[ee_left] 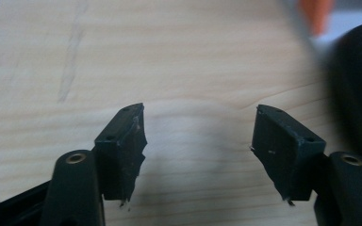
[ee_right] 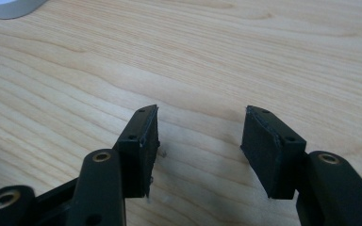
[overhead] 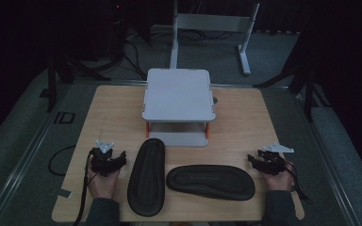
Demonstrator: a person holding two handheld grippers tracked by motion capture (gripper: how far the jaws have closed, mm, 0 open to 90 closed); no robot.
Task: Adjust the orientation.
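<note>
Two black slippers lie sole-up near the front of the wooden table (overhead: pixel 113 117). One slipper (overhead: pixel 146 176) runs front to back, the other slipper (overhead: pixel 210 181) lies crosswise to its right. My left gripper (overhead: pixel 114 160) rests left of the first slipper, a hand behind it; its jaws stand open over bare wood (ee_left: pixel 198 136), with the slipper's edge (ee_left: pixel 358 84) at the right. My right gripper (overhead: pixel 257 160) sits right of the crosswise slipper, open (ee_right: pixel 200 136) with nothing between its jaws.
A grey two-level stand (overhead: pixel 178 94) with orange legs sits at the table's middle back, its lower plate (overhead: pixel 181 139) just behind the slippers. A white frame (overhead: pixel 212 28) and cables stand on the floor beyond. Bare wood stretches along both sides of the stand.
</note>
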